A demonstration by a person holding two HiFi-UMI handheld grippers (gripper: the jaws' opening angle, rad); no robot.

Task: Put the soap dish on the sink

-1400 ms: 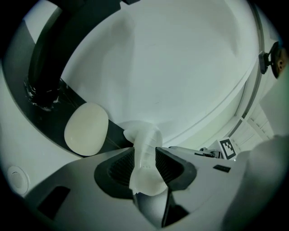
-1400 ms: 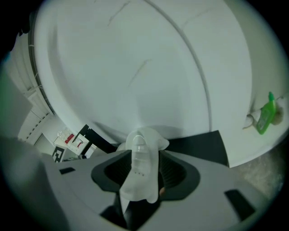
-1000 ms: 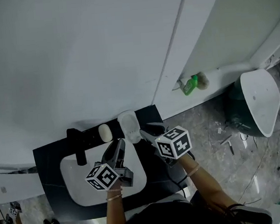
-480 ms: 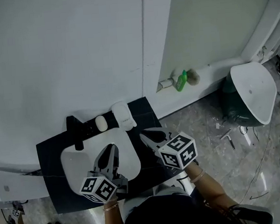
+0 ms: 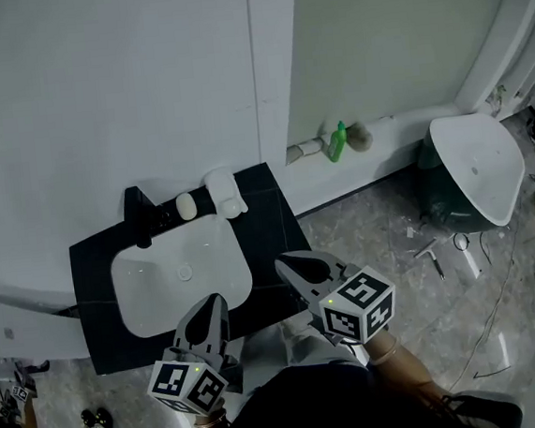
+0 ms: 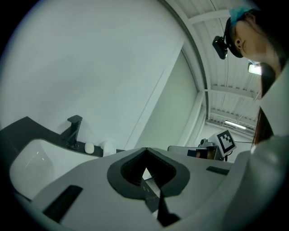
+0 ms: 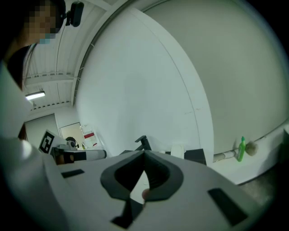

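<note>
The white soap dish [image 5: 224, 193] sits on the black sink counter [image 5: 94, 272] behind the white basin [image 5: 181, 271], beside a pale soap bar [image 5: 186, 206] and the black faucet [image 5: 139, 216]. My left gripper [image 5: 217, 302] hangs over the counter's front edge, shut and empty. My right gripper [image 5: 283, 262] is off the counter's front right corner, also shut with nothing in it. In the left gripper view the soap dish [image 6: 108, 147] and faucet [image 6: 73, 131] lie far beyond the closed left gripper [image 6: 145, 151]. The right gripper view shows the soap dish [image 7: 177, 150] past the closed right gripper [image 7: 144, 154].
A green bottle [image 5: 337, 141] lies on the white ledge along the wall to the right. Another white basin [image 5: 475, 169] stands on the grey floor at far right, with small tools [image 5: 431, 254] scattered near it. A wall rises right behind the counter.
Both grippers have drawn back from the rear of the counter toward the person and have shut. The soap dish stays on the counter behind the basin, free of the jaws.
</note>
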